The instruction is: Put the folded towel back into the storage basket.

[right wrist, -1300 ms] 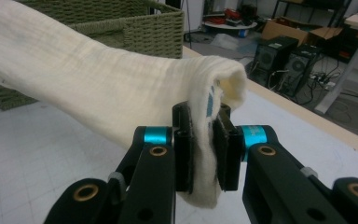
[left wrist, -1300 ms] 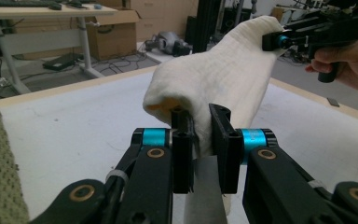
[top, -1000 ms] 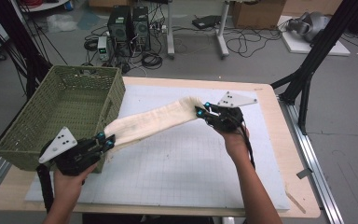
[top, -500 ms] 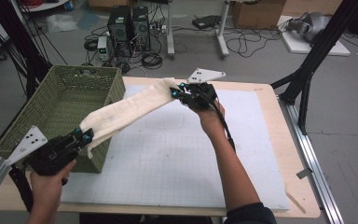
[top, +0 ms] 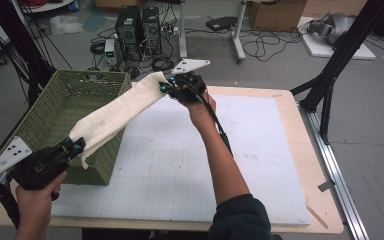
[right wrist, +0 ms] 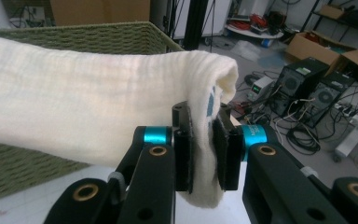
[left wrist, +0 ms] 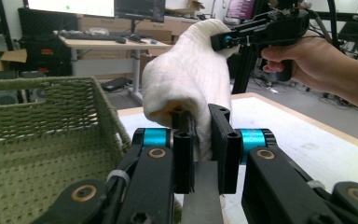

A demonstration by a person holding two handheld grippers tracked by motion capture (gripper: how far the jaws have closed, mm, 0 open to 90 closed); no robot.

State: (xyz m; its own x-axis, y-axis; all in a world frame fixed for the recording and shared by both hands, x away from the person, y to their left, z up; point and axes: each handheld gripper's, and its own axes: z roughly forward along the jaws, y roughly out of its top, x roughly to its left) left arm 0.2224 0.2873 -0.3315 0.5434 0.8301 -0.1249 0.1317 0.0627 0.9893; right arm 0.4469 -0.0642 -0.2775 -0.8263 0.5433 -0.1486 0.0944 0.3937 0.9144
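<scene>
Two grippers are seen with one cream cloth (top: pixel 115 107) stretched between them above the surface (top: pixel 260 165). Nearest the person, at the bottom left of the high view, the left gripper (top: pixel 75 146) is held low beside the near corner of a green woven basket (top: pixel 55 107); in the left gripper view its fingers (left wrist: pixel 182 158) are clamped on the cloth's lower end, which bulges up just beyond them. From there the cloth is drawn up and away in a slanting band, crossing over the basket's right wall — whether it touches the rim cannot be told. At the far end the right gripper (top: pixel 166 88) is raised over the surface's far edge, and its fingers (right wrist: pixel 183 156) are closed on a fold of the cloth. Beyond the surface, computer towers (top: pixel 140 25) and loose cables are seen on the floor.
</scene>
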